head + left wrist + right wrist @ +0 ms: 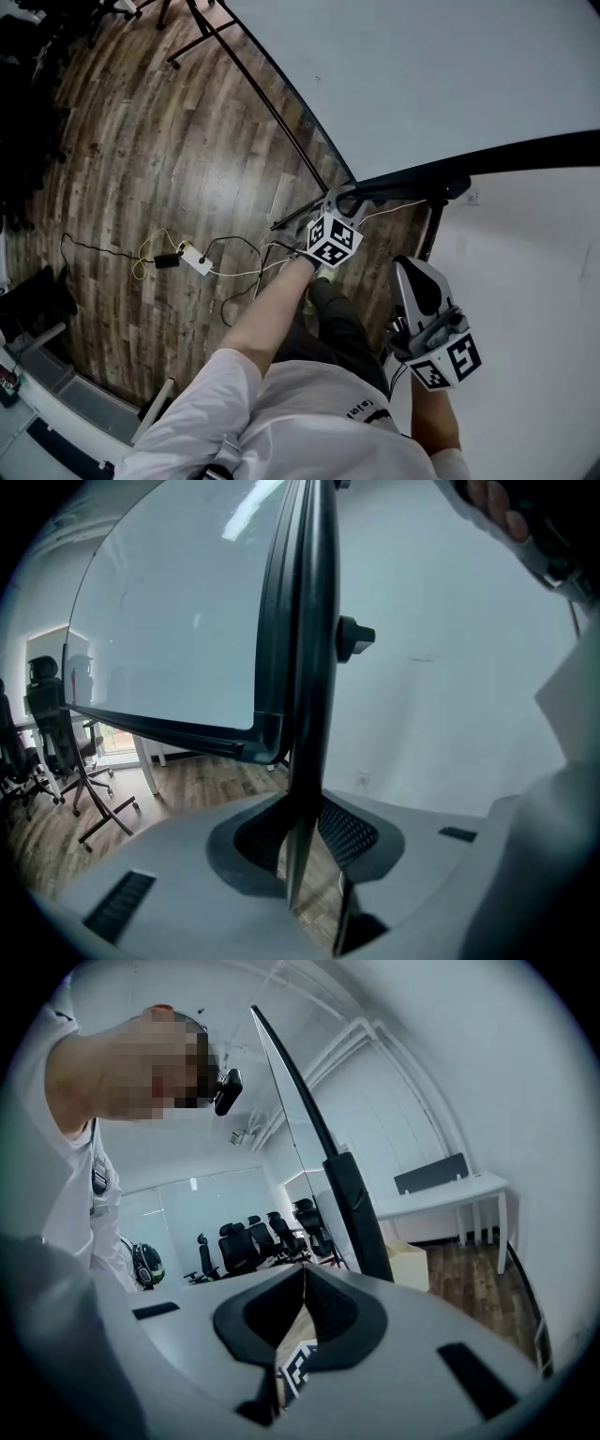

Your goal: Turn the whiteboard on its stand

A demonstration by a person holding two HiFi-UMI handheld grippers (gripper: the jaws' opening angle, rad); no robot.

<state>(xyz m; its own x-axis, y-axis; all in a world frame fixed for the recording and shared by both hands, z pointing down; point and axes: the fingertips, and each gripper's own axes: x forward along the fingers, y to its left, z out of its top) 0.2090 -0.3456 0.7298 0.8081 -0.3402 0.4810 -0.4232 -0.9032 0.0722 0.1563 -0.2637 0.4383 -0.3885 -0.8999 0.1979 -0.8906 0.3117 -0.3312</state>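
Whiteboard: the whiteboard point(450, 75) fills the upper right of the head view, tilted on its stand point(430, 234) so that its white face looks upward; in the left gripper view its panel lies to the left of the jaws, with its lower corner near them.
Left gripper: the left gripper point(342, 204) sits at the board's near corner; its jaws stand apart around a black side bar point(314, 621); a sliver of wooden floor point(197, 778) shows between the bar and the right pad, so I judge the bar straddled, not clamped.
Right gripper: the right gripper point(414, 274) hangs lower right, well apart from the board; its own view shows the jaws together at the tips with nothing between them.
Key relation: the bar passes straight through the left jaw gap; its long axis runs up and away from that gripper; in the head view it runs off to the right from the corner; the left gripper is the nearer one and is already on it; the turn probably calls for closing there and swinging that edge.
Knob: a locking knob point(354, 637) juts from the bar's right side, further along; whether it is tight cannot be told.
Hidden: whether the bar is the board's frame or the stand's post is unclear; the far pivot is out of view; the stand's feet are cut off.
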